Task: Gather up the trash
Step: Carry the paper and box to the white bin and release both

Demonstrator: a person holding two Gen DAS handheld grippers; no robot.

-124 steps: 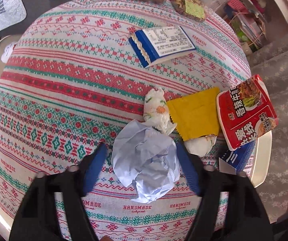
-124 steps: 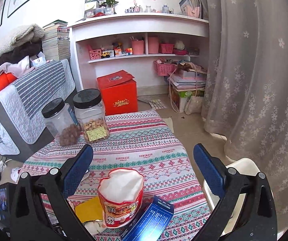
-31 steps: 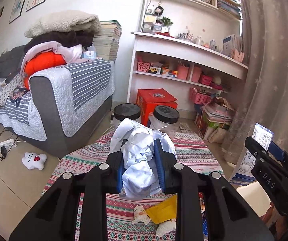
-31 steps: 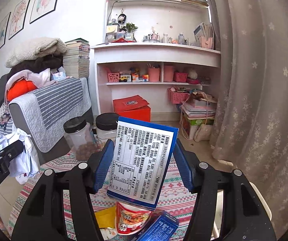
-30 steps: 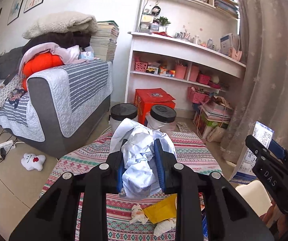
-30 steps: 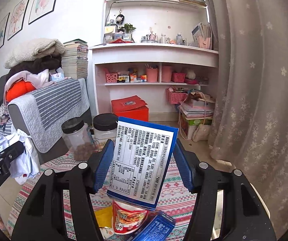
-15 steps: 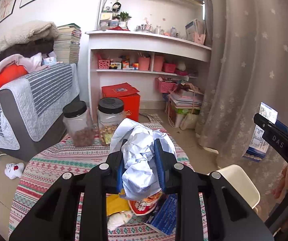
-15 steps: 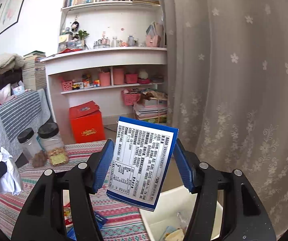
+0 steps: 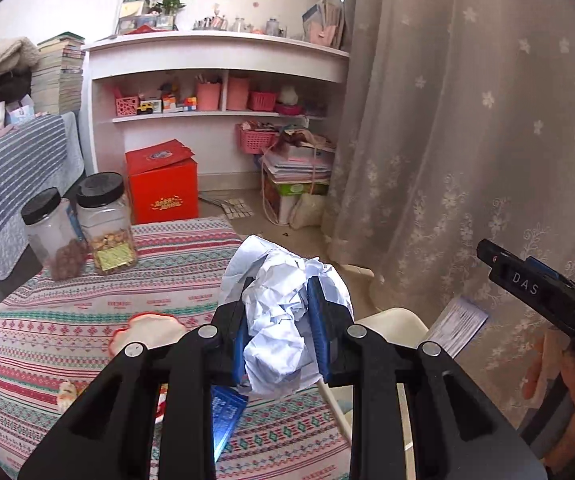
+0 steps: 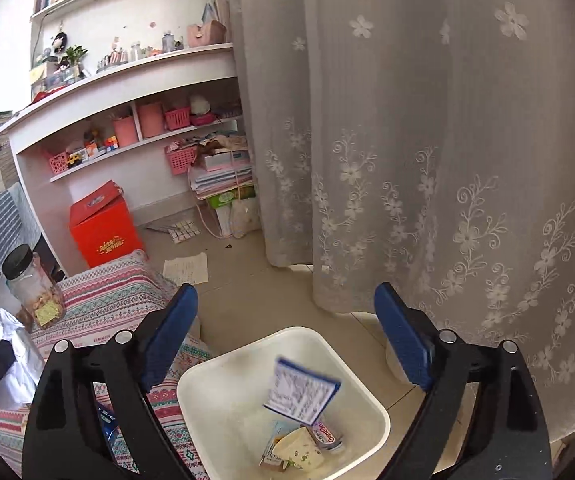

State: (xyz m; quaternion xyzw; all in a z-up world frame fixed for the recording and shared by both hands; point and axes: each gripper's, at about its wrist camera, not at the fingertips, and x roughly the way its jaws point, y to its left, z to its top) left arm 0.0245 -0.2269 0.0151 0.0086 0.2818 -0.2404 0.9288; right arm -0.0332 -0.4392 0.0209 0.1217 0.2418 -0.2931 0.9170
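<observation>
1. The right hand-held gripper (image 10: 283,340) is seen with its jaws opening; nothing is pressed between the blue pads, and a blue-edged printed carton (image 10: 301,392) is caught loose in the air below them, tilted, just above the mouth of the white bin (image 10: 363,388).
2. The left hand-held gripper (image 9: 281,334) is held narrow, clamped on a ball of crumpled white paper (image 9: 277,320) that bulges above and below the pads.
3. With the bin taken as the landmark: it stands on the floor just beside the edge of the tabletop (image 9: 167,276), near the curtain (image 10: 447,160), and some wrappers already lie at its bottom.
4. From the left wrist view only a pale part of the bin's rim (image 9: 391,320) is shown, to the right of and below the held paper (the rest is hidden behind the hand-held gripper itself).
5. The relation judged to matter next: the paper ball has no real long axis, so only position counts; the bin lies to the right of the left hand-held gripper and lower, and the right one is the nearer, directly over it.
6. Still on the tabletop, on the side away from the bin, a red snack bag (image 9: 143,330) and a blue packet (image 9: 223,416) are left to collect.
</observation>
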